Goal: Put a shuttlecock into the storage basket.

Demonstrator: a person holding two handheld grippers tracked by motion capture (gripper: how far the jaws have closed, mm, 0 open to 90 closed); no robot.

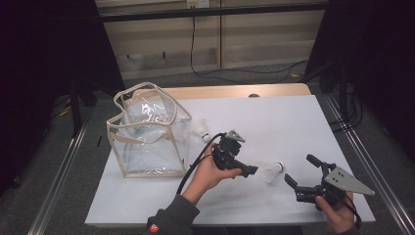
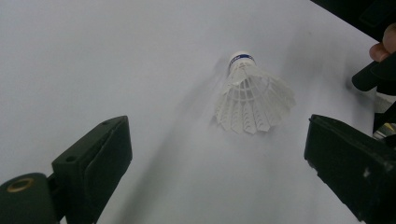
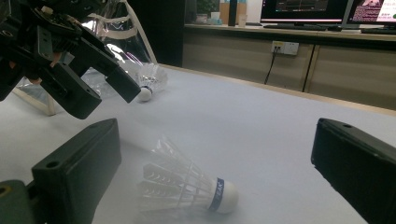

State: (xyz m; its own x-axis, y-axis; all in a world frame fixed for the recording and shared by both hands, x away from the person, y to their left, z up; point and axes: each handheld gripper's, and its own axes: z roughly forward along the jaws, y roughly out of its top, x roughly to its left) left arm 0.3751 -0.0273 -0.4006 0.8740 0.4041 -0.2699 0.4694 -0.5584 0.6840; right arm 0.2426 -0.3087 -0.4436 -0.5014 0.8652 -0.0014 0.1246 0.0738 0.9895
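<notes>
Closest to us, our right gripper [image 1: 302, 171] sits low at the near right of the table [image 1: 293, 122], jaws spread wide with nothing between them. In the right gripper view its own black jaws frame a white shuttlecock [image 3: 187, 189] lying on its side, cork end with the blue band pointing right, feathers toward the left jaw.

Just beyond, that same shuttlecock [image 1: 271, 171] rests on the white surface between our two tools. Our left gripper [image 1: 249, 171] comes at it from the left, tip right beside the feathers. From the left gripper view the shuttlecock [image 2: 252, 98] lies ahead of the wide-open jaws, not yet between them, so nothing is gripped. Both tools are empty, then!

Further back, a second shuttlecock [image 1: 200, 129] lies just beside the clear bag [image 1: 147, 132], which stands open-topped at the left of the table; it looks to be outside the bag, though the plastic makes that hard to call.

So we judge the work as barely begun: if the shuttlecocks are headed for the bag, neither looks packed. What remains is closing on the near one, carrying it over, dropping it in, then the far one.
</notes>
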